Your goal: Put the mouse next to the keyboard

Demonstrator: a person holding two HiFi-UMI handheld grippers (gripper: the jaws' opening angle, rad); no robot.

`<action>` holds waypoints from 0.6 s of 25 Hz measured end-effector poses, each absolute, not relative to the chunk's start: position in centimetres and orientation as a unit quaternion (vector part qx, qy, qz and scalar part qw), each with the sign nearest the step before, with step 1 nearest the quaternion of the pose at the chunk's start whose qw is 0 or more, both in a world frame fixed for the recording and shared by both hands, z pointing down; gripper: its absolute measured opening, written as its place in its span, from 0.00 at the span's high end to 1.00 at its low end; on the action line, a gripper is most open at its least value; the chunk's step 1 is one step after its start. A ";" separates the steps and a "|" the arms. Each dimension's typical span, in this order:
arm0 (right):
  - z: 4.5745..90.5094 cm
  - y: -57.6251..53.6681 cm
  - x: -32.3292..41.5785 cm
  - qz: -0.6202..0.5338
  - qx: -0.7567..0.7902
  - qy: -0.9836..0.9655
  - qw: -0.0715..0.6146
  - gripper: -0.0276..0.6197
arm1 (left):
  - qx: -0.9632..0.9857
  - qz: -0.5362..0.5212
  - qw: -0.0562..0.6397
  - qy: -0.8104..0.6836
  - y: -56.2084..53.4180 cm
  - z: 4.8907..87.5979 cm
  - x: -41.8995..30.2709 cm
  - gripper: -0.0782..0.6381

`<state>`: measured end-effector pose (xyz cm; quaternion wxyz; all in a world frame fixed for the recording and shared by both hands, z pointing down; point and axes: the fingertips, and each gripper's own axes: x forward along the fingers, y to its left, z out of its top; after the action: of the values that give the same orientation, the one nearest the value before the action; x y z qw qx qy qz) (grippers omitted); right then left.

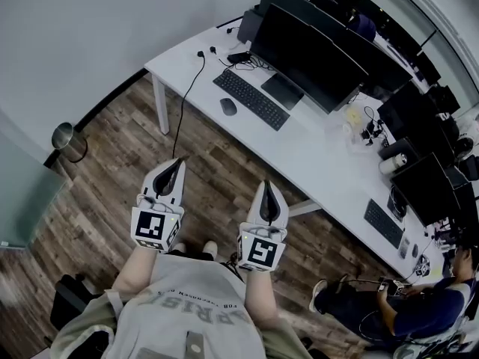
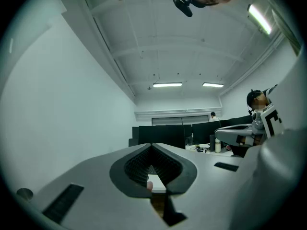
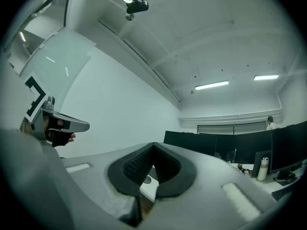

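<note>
On the counter (image 1: 322, 155) the keyboard (image 1: 251, 99) lies before the monitor (image 1: 307, 60), with the mouse (image 1: 228, 106) just beside its near edge. A bin (image 1: 69, 140) stands on the floor (image 1: 224, 178), well left of the counter. A person (image 1: 419, 313) sits at its right end.

The left gripper (image 1: 179, 163) and right gripper (image 1: 267, 185) are pale grey shells lined with black ribbed pads (image 2: 136, 169). Behind the jaws of each sits a black-and-white marker cube (image 1: 156, 228). The person wears a grey lettered T-shirt (image 1: 191, 305).

Ahead of me: long white desk (image 1: 329, 163) bearing a row of dark monitors (image 1: 307, 58); a black cable (image 1: 187, 99) hangs from its left end. Wood-plank floor (image 1: 112, 178) below; metal bin (image 1: 69, 140) at my left; seated person (image 1: 419, 313) at lower right. Overhead, 2 ceiling strip lights (image 2: 167, 85).
</note>
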<state>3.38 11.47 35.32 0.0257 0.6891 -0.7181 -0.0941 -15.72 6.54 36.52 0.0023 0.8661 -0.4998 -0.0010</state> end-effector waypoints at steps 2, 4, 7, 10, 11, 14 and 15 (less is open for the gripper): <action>35.4 11.4 3.5 -0.093 0.687 -0.720 0.026 0.96 | 0.865 0.000 0.003 -0.501 6.5 36.6 -15.5 0.88; 35.4 11.3 3.7 -0.093 0.686 -0.722 0.025 0.96 | 0.865 0.001 0.003 -0.502 6.5 36.7 -15.4 0.88; 35.6 11.2 4.1 -0.088 0.686 -0.722 0.021 0.96 | 0.863 0.004 0.002 -0.505 6.4 36.8 -15.1 0.88; 35.7 11.1 4.7 -0.080 0.682 -0.727 0.017 0.96 | 0.863 0.007 0.006 -0.504 6.4 36.9 -14.6 0.88; 35.8 10.9 4.9 -0.073 0.678 -0.731 0.013 0.96 | 0.865 0.008 0.011 -0.502 6.3 37.0 -14.3 0.88; 36.2 10.4 5.5 -0.049 0.660 -0.749 -0.009 0.96 | 0.866 0.011 0.028 -0.498 5.9 37.3 -13.6 0.88; 36.4 10.1 5.6 -0.037 0.652 -0.757 -0.017 0.91 | 0.867 0.012 0.031 -0.498 5.8 37.4 -13.4 0.87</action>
<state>5.57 10.09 36.39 -0.0171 0.6521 -0.7570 -0.0373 -13.44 5.76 37.42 0.0310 0.8667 -0.4977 0.0118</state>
